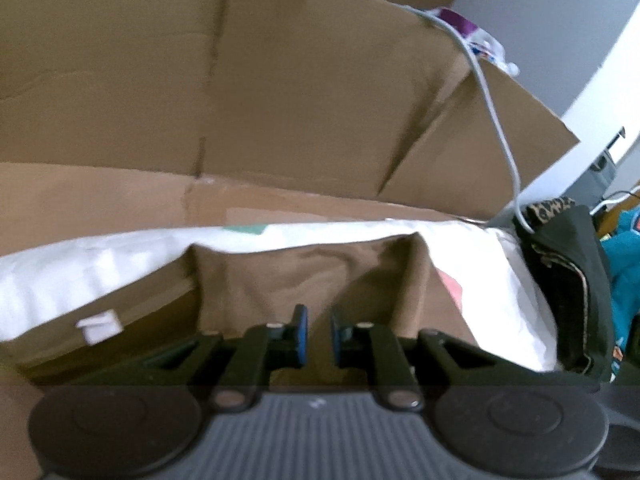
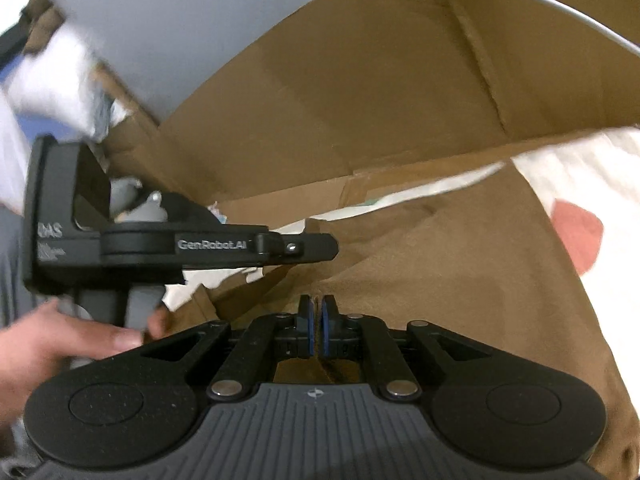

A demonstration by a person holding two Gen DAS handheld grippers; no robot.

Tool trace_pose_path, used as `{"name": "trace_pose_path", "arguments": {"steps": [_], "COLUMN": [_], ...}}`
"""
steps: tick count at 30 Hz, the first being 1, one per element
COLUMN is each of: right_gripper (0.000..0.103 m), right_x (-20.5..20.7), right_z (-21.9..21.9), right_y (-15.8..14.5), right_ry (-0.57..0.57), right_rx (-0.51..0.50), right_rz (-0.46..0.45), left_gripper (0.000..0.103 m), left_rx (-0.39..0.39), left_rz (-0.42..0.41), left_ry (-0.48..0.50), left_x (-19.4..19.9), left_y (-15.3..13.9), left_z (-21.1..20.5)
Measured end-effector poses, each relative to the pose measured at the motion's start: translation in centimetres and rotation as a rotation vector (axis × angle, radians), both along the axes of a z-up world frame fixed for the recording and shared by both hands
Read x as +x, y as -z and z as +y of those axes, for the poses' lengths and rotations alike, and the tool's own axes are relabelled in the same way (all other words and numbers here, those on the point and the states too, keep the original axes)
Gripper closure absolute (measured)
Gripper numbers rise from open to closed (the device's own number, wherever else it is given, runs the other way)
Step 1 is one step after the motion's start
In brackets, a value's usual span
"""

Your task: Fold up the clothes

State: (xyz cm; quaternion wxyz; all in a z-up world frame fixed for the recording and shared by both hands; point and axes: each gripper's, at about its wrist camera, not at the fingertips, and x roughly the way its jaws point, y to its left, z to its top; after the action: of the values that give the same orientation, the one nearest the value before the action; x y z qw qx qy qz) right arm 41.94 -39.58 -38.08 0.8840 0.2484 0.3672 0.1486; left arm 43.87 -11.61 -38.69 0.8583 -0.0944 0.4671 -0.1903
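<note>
A brown garment (image 1: pixel 304 276) lies on a white patterned sheet (image 1: pixel 80 268), also seen in the right wrist view (image 2: pixel 460 264). My left gripper (image 1: pixel 319 332) hovers low over the garment with its blue-padded jaws a little apart and nothing between them. My right gripper (image 2: pixel 319 330) is shut on a fold of the brown garment, with fabric pinched between its pads. The left gripper's body (image 2: pixel 180 246), held by a hand, shows side-on at the left of the right wrist view.
A large opened cardboard box (image 1: pixel 280 92) stands just behind the sheet, with a grey cable (image 1: pixel 492 100) draped over it. A dark garment with leopard trim (image 1: pixel 568 280) and teal cloth (image 1: pixel 624 256) lie at the right. A white label (image 1: pixel 100 326) lies at the left.
</note>
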Motion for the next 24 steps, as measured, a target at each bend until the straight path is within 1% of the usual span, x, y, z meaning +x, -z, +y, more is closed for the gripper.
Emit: {"name": "trace_pose_path", "arguments": {"steps": [1, 2, 3, 5, 8, 11, 15, 18, 20, 24], "right_gripper": [0.082, 0.07, 0.064, 0.056, 0.056, 0.056, 0.057, 0.062, 0.07, 0.07], "right_x": [0.2, 0.3, 0.3, -0.1, -0.5, -0.4, 0.1, 0.6, 1.1, 2.8], "right_z": [0.0, -0.2, -0.4, -0.9, -2.4, -4.7, -7.7, -9.1, -9.8, -11.0], "right_y": [0.0, 0.0, -0.2, -0.9, -1.3, -1.1, -0.3, 0.3, 0.7, 1.3], "right_ry": [-0.012, -0.019, -0.019, -0.015, 0.002, 0.051, 0.106, 0.096, 0.084, 0.093], "right_rx": [0.006, 0.024, 0.035, 0.034, -0.004, -0.044, -0.116, -0.187, -0.238, -0.306], "right_rz": [0.006, 0.013, 0.009, -0.016, -0.04, -0.036, -0.022, -0.018, -0.006, 0.023], "left_gripper": [0.084, 0.079, 0.076, 0.073, 0.073, 0.073, 0.071, 0.068, 0.068, 0.07], "left_rx": [0.0, -0.003, -0.005, -0.008, -0.006, -0.024, -0.024, -0.006, -0.003, -0.009], "left_rz": [0.003, 0.004, 0.003, 0.003, 0.01, 0.011, 0.015, 0.023, 0.032, 0.052], "left_ry": [-0.014, -0.027, -0.03, -0.036, -0.027, -0.012, 0.012, 0.027, 0.029, 0.035], "left_x": [-0.1, -0.3, -0.5, -0.9, -1.5, -1.9, -2.4, -2.6, -2.8, -3.1], "left_y": [-0.1, -0.1, -0.1, 0.0, 0.7, 1.3, 2.2, 2.7, 3.0, 3.8], "left_z": [0.5, 0.9, 1.2, 1.7, 1.7, 1.4, 0.5, 0.0, -0.1, -0.4]}}
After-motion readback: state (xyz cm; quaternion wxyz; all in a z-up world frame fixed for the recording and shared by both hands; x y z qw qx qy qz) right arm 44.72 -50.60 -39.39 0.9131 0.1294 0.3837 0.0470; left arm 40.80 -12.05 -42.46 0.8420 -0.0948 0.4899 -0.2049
